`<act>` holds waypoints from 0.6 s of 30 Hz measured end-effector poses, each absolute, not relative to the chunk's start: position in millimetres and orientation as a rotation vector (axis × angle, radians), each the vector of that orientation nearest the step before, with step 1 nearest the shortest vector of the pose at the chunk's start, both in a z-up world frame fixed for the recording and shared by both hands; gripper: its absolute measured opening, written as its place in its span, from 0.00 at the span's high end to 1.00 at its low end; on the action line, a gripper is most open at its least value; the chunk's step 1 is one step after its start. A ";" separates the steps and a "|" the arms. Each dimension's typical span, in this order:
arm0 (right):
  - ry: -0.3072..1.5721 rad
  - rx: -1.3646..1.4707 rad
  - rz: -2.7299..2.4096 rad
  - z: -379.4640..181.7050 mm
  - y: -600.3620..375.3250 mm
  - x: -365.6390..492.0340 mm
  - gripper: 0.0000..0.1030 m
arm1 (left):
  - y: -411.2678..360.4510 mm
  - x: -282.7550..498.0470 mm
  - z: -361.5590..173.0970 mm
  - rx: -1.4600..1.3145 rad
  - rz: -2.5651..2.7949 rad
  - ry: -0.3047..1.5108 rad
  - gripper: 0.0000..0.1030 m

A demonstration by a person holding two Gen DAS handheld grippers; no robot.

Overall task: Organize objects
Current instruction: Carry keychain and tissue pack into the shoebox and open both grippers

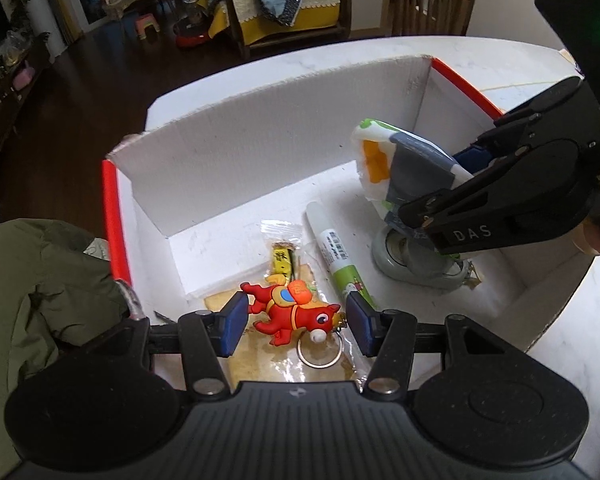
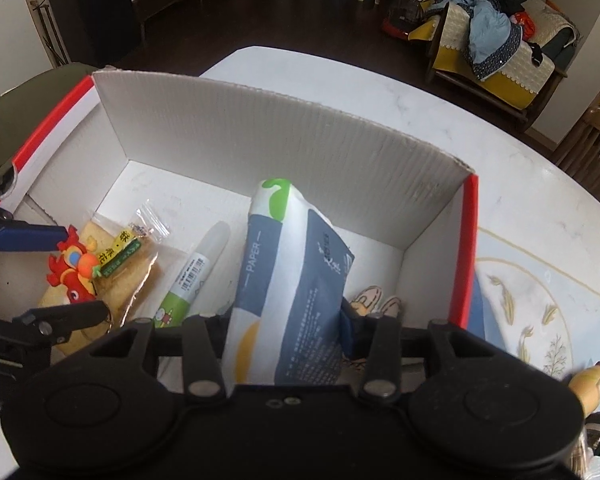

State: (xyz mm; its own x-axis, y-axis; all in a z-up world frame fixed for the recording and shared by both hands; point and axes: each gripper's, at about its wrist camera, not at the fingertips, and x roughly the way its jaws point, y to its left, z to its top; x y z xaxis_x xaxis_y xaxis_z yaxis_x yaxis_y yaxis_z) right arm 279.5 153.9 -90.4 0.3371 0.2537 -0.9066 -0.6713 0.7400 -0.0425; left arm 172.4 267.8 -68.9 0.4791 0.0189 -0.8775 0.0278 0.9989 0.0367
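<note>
A white cardboard box [image 1: 260, 120] [image 2: 260, 140] with red rims stands on the table. A red dragon keychain [image 1: 292, 312] [image 2: 72, 276] lies inside it on a snack packet [image 1: 284, 256] [image 2: 128, 264]. My left gripper [image 1: 298, 322] [image 2: 84, 274] straddles it: the left pad touches the tail and a thin gap shows at the right pad. My right gripper [image 2: 286, 328] [image 1: 432, 186] is shut on a tissue pack [image 2: 292, 280] [image 1: 384, 160], held tilted over the box's right end.
A white and green glue stick [image 1: 332, 248] [image 2: 192, 276] lies beside the snack packet. A grey tape roll [image 1: 404, 260] sits under the tissue pack. Olive-green fabric [image 1: 40, 300] lies left of the box. A patterned placemat [image 2: 540, 300] covers the table on the right.
</note>
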 end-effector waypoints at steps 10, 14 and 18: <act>1.079 -0.412 0.670 -80.1 145.4 275.8 0.44 | 264.2 173.1 -81.8 0.023 -0.022 1.111 0.42; 1.053 -0.408 0.685 -69.3 138.3 269.8 0.37 | 260.7 170.9 -79.5 0.013 -0.027 1.099 0.32; 1.034 -0.389 0.696 -56.4 130.8 265.5 0.35 | 260.3 166.9 -73.2 -0.004 -0.015 1.080 0.31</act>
